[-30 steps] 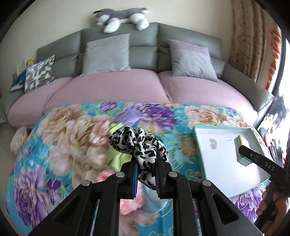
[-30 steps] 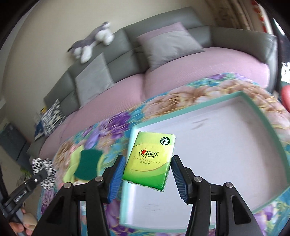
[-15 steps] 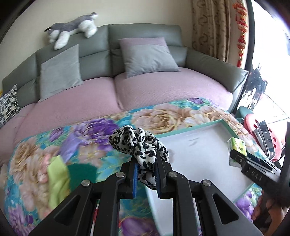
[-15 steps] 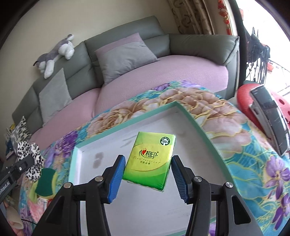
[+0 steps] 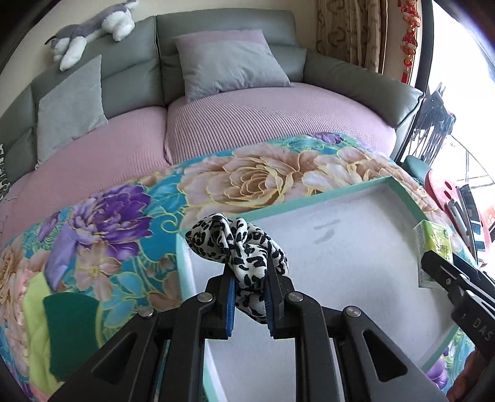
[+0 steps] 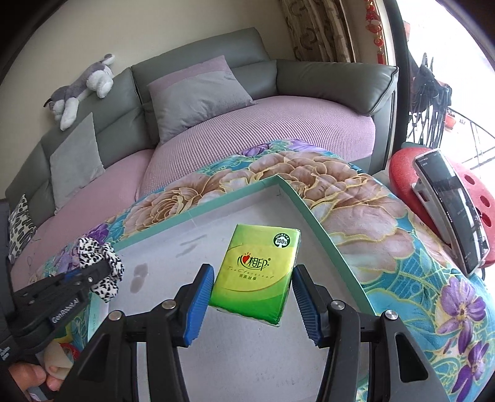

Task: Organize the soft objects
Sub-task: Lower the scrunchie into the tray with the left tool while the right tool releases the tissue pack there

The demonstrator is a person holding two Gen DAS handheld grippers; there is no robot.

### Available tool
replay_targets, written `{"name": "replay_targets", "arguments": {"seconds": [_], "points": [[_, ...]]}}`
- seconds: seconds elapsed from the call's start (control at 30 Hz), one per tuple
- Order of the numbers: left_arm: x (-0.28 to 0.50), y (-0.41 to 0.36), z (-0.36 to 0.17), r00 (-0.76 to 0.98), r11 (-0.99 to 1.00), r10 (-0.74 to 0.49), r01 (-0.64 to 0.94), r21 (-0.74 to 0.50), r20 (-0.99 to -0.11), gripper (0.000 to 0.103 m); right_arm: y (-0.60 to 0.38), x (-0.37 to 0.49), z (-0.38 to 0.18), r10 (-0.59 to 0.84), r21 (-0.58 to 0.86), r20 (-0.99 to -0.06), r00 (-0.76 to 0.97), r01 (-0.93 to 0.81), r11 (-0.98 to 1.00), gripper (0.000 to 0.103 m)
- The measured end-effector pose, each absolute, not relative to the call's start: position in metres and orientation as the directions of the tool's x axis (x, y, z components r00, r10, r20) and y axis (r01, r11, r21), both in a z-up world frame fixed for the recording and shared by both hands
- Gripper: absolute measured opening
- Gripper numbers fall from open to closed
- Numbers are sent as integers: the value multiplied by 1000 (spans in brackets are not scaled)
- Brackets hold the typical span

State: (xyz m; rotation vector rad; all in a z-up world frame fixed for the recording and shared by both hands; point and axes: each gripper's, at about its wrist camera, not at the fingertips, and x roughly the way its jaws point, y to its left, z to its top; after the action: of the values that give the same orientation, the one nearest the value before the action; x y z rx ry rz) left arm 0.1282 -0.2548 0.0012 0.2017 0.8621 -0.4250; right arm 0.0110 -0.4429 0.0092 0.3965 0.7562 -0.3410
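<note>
My left gripper [image 5: 249,297] is shut on a black-and-white leopard-print scrunchie [image 5: 238,244] and holds it over the left end of a white tray with a teal rim [image 5: 312,201]. My right gripper [image 6: 252,298] is shut on a green tissue pack [image 6: 258,272] above the tray's right part [image 6: 216,210]. The tissue pack [image 5: 433,250] and right gripper show at the right edge of the left wrist view. The scrunchie [image 6: 99,263] and left gripper [image 6: 92,275] show at the left of the right wrist view.
The tray lies on a floral cloth [image 5: 247,173] over a table. A green and yellow sponge cloth [image 5: 68,321] lies left of the tray. Behind is a grey sofa with pink cover [image 5: 247,114], cushions and a plush dog [image 5: 92,27]. A red stool [image 6: 439,198] with a phone stands right.
Both grippers have moved right and over the tray with their objects still held. The scrunchie now hangs above the tray's left end, the tissue pack nearer the tray's far right corner.
</note>
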Motion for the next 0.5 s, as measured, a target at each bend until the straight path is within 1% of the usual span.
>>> {"name": "replay_targets", "arguments": {"seconds": [0.37,0.5], "points": [[141,-263,-22,546,900,-277,436,-14,-790,17,-445,15,3,-159,222,-723,672,444,868,56],[140,-263,-21,553,903,-264,429,-1,-791,21,-444,16,3,-161,214,-727,667,444,870,56]]}}
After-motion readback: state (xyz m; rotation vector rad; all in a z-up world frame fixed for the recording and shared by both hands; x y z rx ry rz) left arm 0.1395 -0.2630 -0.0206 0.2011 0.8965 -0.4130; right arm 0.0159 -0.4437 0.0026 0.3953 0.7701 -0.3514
